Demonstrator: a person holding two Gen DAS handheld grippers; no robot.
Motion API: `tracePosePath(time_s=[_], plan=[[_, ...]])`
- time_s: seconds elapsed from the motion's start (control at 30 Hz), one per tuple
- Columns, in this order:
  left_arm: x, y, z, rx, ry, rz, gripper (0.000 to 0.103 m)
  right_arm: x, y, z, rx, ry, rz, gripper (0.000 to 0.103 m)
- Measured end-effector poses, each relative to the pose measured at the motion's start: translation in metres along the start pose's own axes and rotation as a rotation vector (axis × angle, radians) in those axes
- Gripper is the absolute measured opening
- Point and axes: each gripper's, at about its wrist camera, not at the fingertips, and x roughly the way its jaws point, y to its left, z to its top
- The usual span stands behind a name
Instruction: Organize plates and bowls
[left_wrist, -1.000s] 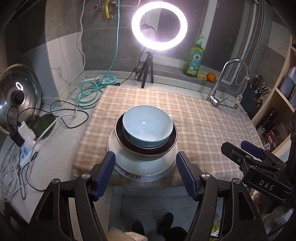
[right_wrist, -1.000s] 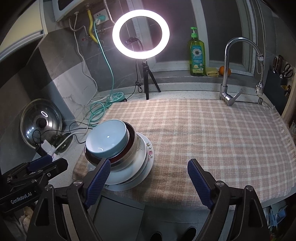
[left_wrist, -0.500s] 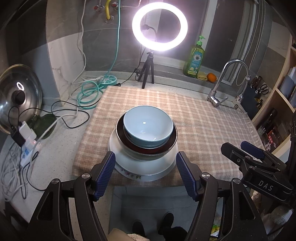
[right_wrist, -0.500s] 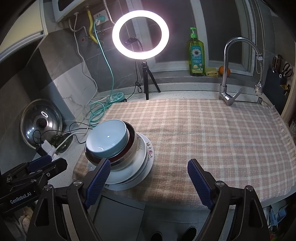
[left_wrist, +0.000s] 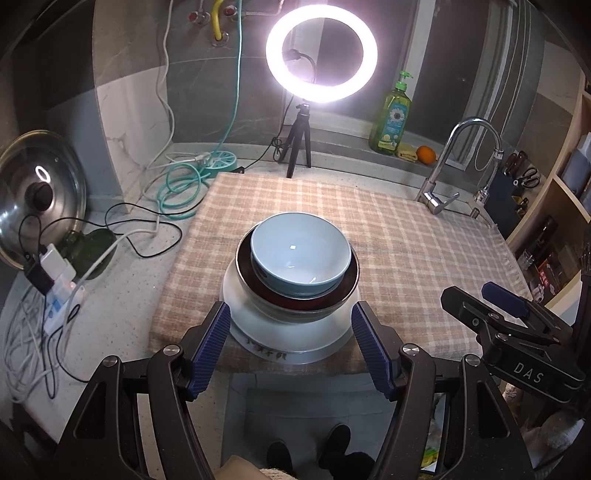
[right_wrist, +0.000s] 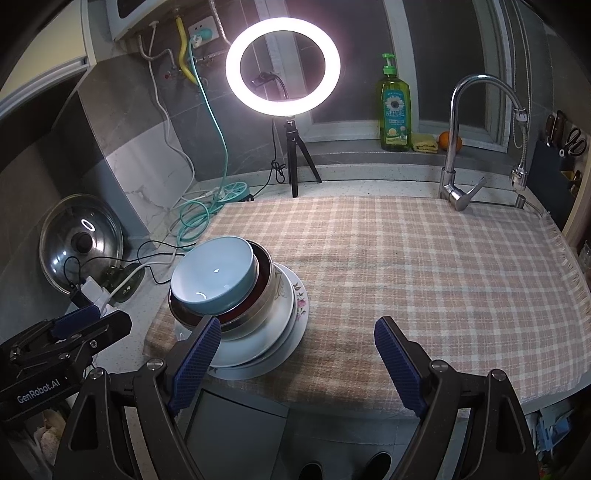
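Note:
A stack of dishes stands at the near left corner of the checked cloth (left_wrist: 406, 236) (right_wrist: 424, 266). A light blue bowl (left_wrist: 300, 254) (right_wrist: 214, 275) sits on top, inside a dark red bowl with a metal rim (left_wrist: 349, 284) (right_wrist: 264, 295). Under them lie white plates with a flower print (left_wrist: 295, 339) (right_wrist: 291, 310). My left gripper (left_wrist: 291, 328) hangs open just in front of the stack, its blue pads wide apart and empty. Open as well, my right gripper (right_wrist: 297, 350) hovers over the cloth's front edge, to the right of the stack.
A ring light on a tripod (left_wrist: 321, 59) (right_wrist: 282, 70) stands behind the cloth. Soap bottle (right_wrist: 393, 107), orange (right_wrist: 450, 141) and tap (right_wrist: 461, 147) are at the back right. A pot lid (right_wrist: 81, 243), cables and a power strip (left_wrist: 59, 295) crowd the counter's left.

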Motion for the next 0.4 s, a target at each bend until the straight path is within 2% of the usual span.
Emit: tracePosePath(time_s=[0.4], plan=[[0.0057, 0.0024, 0.0030, -0.002, 0.007, 0.001, 0.068, 0.0047, -0.0028, 0.0009, 0.005, 0.008, 0.002, 0.083]])
